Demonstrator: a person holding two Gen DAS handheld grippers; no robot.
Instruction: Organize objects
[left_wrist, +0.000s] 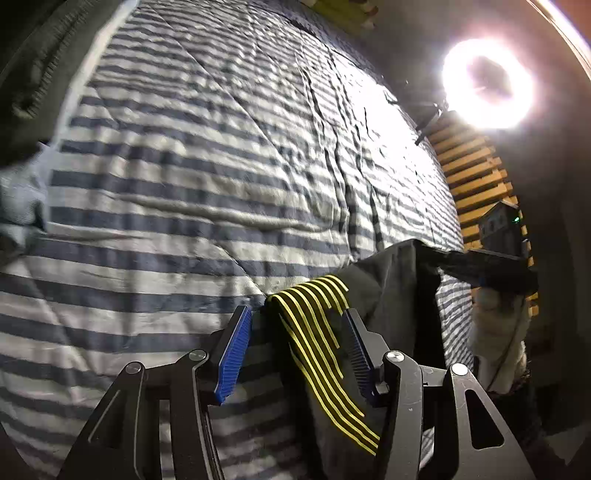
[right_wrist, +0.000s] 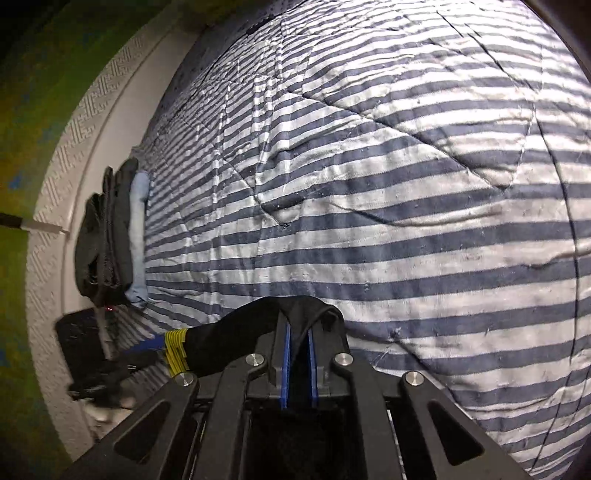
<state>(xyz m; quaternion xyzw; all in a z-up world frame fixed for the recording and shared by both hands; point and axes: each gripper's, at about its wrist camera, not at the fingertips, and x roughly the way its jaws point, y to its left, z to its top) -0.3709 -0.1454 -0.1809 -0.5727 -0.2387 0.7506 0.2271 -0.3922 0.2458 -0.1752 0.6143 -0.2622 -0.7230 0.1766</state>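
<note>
I am in the step of laying a dark garment (left_wrist: 391, 291) down on the bed (left_wrist: 207, 184), over the striped quilt (right_wrist: 406, 206).

My left claw (left_wrist: 295, 325) stands about half open. The garment's black-and-yellow striped band (left_wrist: 321, 332) hangs between its blue pads (left_wrist: 232, 354), but the pads do not press on it; the cloth lies against the far pad only.

My right claw (right_wrist: 299, 362) is almost closed and pinches a fold of the same black garment (right_wrist: 258, 332). The cloth bulges over its tips and runs toward the left claw, where I see the yellow band (right_wrist: 175, 349) again. So the garment is stretched between the two claws, low over the near part of the quilt, and I judge that only the right claw carries it now.

Far from the garment, at the quilt's edge by the white bed frame (right_wrist: 55, 177), lies a pile of folded clothes (right_wrist: 110, 229), dark ones on a light blue one. Beyond the quilt on the other side a ring lamp (left_wrist: 487, 81) shines.

The next move, I think, needs the right claw to open as well, so that the garment falls flat on the quilt. After that I must pull both claws away without dragging the cloth. Then it can be folded and brought to the pile. The band may catch on the left pad, so I should lift this claw slowly.
</note>
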